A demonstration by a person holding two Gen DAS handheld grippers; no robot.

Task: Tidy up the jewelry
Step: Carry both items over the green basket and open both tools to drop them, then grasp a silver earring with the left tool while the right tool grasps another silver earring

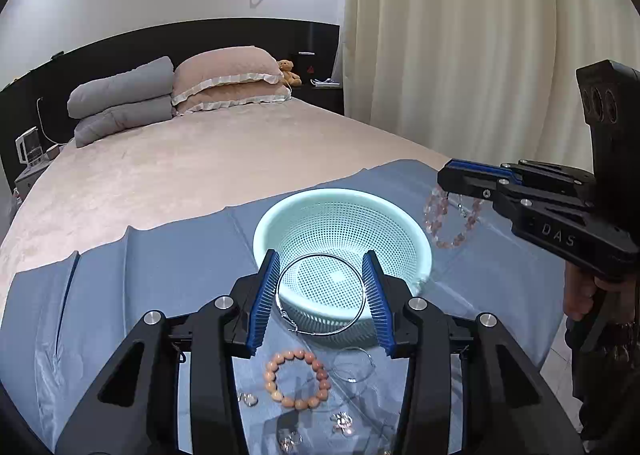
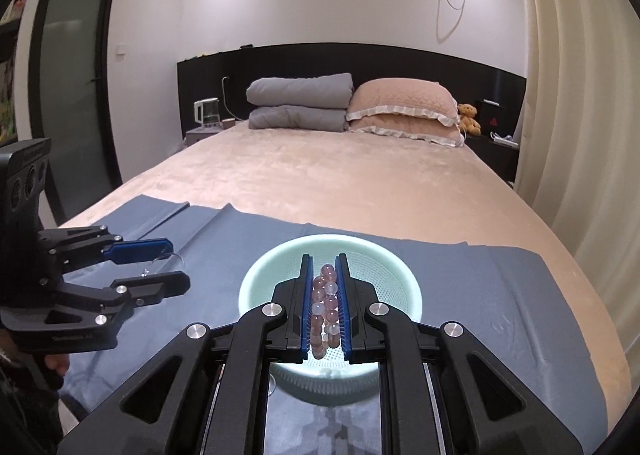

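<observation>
While the left gripper [image 1: 322, 291] pinches a hoop [image 1: 320, 295] and the right gripper [image 2: 325, 307] clamps pink beads [image 2: 326, 307], both hang over the basket [image 1: 264, 227], orange bracelet [image 1: 298, 379] lying near

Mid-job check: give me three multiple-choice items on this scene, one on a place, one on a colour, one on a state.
1. Where does the peach bead bracelet lie?
A. in the basket
B. on the blue cloth
C. on the pillows

2. What colour is the basket?
A. pale green
B. red
C. black

3. What do the right tongs hold?
A. nothing
B. a teddy bear
C. the pink bead bracelet

Answers: 1 B, it rests on the cloth before the basket. 2 A, its rim shows mint. 3 C, beads sit pinched between the pads.
</observation>
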